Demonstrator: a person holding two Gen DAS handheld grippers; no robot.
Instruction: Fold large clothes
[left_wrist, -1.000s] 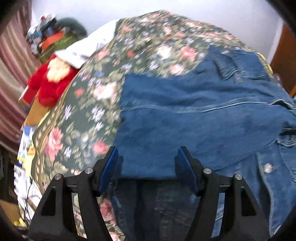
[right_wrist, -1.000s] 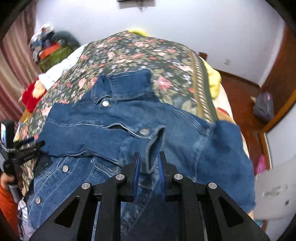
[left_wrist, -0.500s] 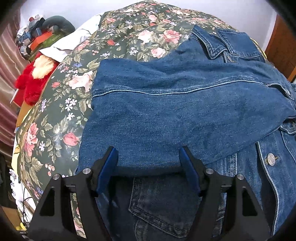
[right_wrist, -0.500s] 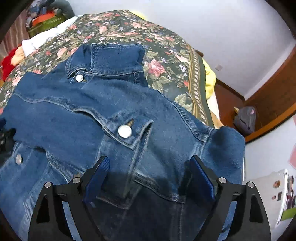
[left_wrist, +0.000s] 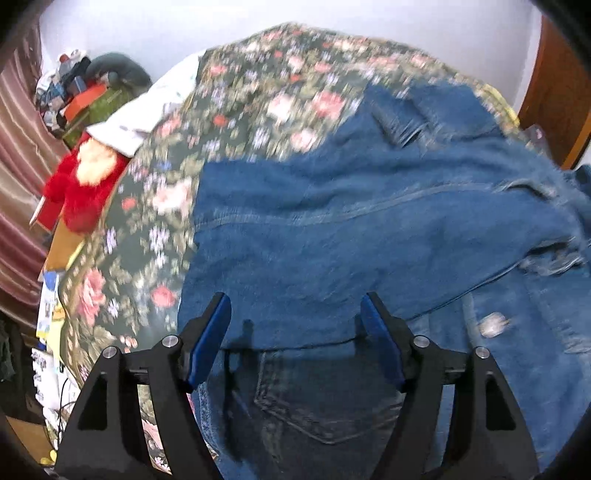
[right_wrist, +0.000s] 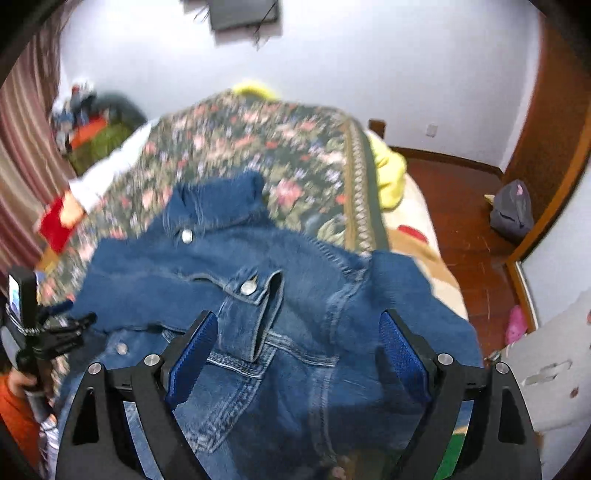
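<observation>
Denim jacket (right_wrist: 295, 266) on floral bedspread (right_wrist: 280, 155), below wide-apart right gripper (right_wrist: 299, 343)

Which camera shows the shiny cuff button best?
The right wrist view: the cuff button sits near the middle, round and fairly sharp, on the jacket. In the left wrist view that cuff lies at the blurred right edge and its button cannot be made out.

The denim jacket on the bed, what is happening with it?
A person with a gripper in each hand is folding the denim jacket on the floral bedspread. One sleeve already lies across the body. The right gripper has just opened its jaws, with nothing held; the left gripper hovers open too.
</observation>
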